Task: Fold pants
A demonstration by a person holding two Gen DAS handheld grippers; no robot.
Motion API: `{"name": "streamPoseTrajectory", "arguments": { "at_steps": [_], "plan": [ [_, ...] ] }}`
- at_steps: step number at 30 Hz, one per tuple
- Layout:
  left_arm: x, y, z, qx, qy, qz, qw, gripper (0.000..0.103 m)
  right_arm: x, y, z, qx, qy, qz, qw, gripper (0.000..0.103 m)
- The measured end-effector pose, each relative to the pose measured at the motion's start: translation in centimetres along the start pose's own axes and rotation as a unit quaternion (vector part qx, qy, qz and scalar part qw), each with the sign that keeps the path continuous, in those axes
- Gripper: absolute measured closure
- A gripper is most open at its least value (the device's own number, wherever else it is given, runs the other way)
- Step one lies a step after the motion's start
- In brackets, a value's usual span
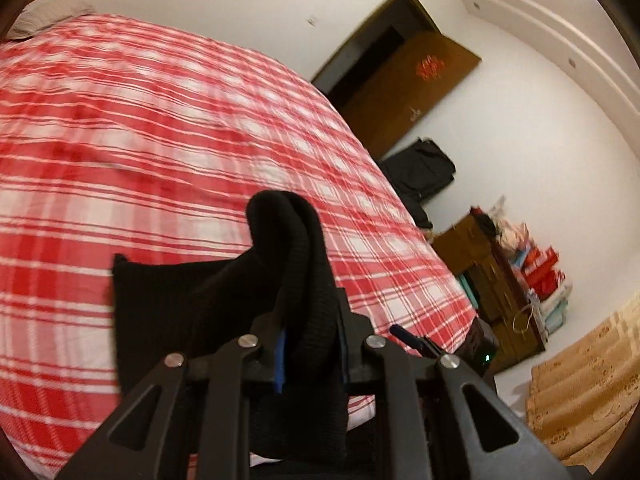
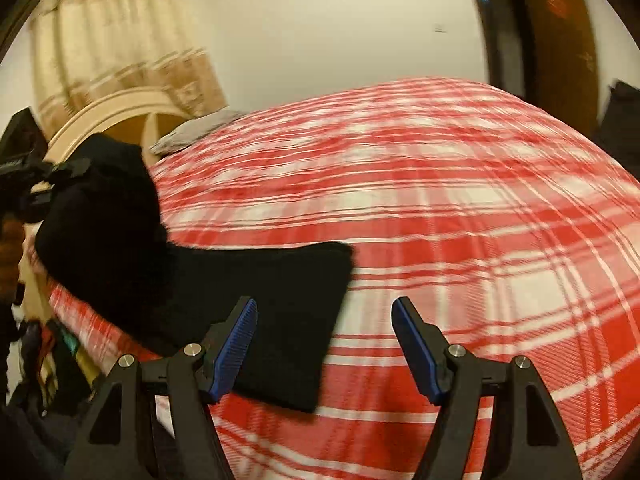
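The black pants (image 2: 256, 312) lie partly on the red and white plaid bed (image 2: 460, 220), one end flat, the other lifted. My left gripper (image 1: 310, 340) is shut on a thick bunched fold of the pants (image 1: 296, 264) and holds it above the bed; it also shows at the left edge of the right wrist view (image 2: 24, 184). My right gripper (image 2: 324, 320) is open and empty, blue pads (image 2: 236, 344) apart, just over the flat end of the pants near the bed's front edge.
A grey pillow (image 2: 192, 132) lies by the headboard (image 2: 116, 112). A wooden door (image 1: 404, 92), a black bag (image 1: 420, 168) and a cluttered dresser (image 1: 500, 280) stand past the bed's right side. Curtains (image 1: 588, 384) hang at the lower right.
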State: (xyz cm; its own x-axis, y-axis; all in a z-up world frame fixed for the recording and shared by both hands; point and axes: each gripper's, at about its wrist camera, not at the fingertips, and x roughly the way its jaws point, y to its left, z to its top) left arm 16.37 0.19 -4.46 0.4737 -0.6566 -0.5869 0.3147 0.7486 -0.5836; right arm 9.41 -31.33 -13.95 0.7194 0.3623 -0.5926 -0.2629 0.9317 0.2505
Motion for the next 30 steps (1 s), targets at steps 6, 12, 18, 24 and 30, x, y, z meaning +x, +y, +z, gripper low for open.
{"name": "streamPoseTrajectory", "arguments": {
  "at_steps": [6,12,18,24,30],
  "plan": [
    [7.1,-0.9,-1.3,0.026,0.057,0.032,0.9975,0.083,0.1,-3.1,0.2,0.066,-0.005,-0.019,0.998,0.032],
    [12.4,-0.1,-3.2,0.028,0.104,0.055,0.9927,0.081,1.0,-3.2,-0.2,0.068,0.003,-0.025,0.997,0.032],
    [11.7,-3.4,-4.1,0.055,0.111,-0.007,0.9922,0.070,1.8,-3.7,-0.8,0.073,0.011,-0.021,0.997,0.032],
    [6.6,-4.6,-3.6,0.120,0.037,0.008,0.9920,0.042,1.2,-3.7,-0.5,0.109,-0.003,0.035,0.993,0.032],
    [4.5,-1.2,-4.5,0.181,-0.007,0.144,0.9728,0.038,3.0,0.9,0.7,0.078,0.031,0.069,0.994,0.032]
  ]
}}
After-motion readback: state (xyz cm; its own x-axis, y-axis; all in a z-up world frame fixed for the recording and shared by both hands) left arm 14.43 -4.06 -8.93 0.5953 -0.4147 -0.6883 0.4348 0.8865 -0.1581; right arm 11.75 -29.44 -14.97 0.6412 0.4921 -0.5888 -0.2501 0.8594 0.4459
